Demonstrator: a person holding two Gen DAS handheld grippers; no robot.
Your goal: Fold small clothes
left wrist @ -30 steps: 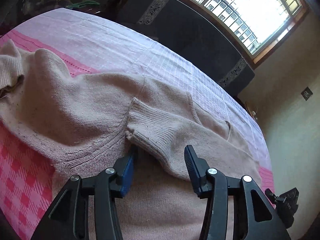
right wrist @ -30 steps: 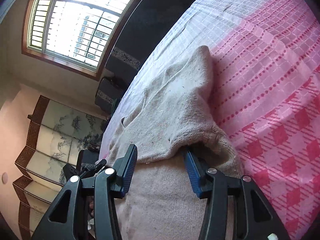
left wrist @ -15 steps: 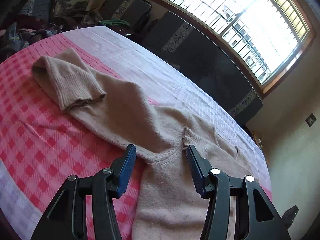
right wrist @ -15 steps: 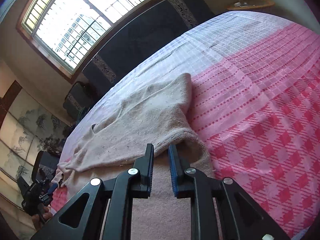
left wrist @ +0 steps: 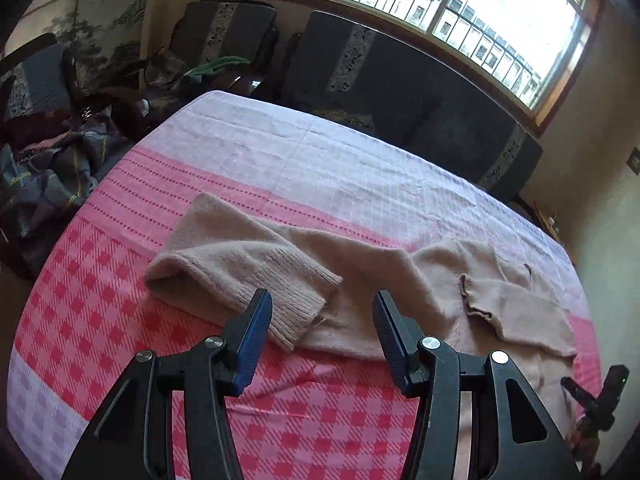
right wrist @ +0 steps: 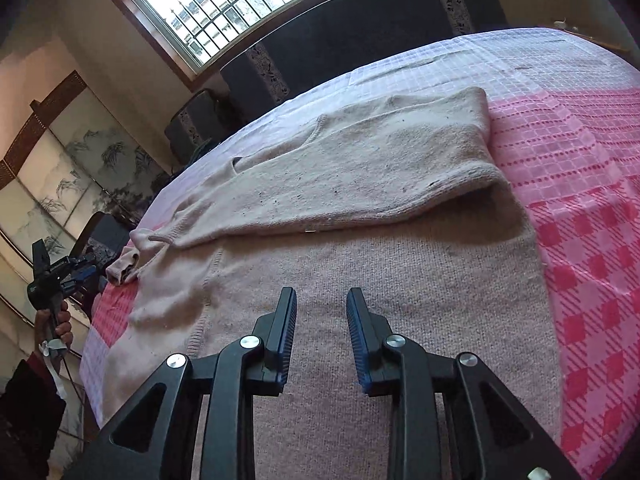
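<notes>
While the sweater (right wrist: 360, 184) lies just beyond both, the left tongs (left wrist: 322, 316) gape empty and the right tongs (right wrist: 321, 318), empty too, are opening.

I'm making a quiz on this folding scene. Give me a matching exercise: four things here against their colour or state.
Things:
1. sweater
2. bedcover
3. left gripper
4. folding screen

Descriptions:
a. jaws apart, nothing between the pads
b. painted with trees
c. beige knit, a sleeve folded across the body
d. pink and white checks

Pairs: 1-c, 2-d, 3-a, 4-b
</notes>
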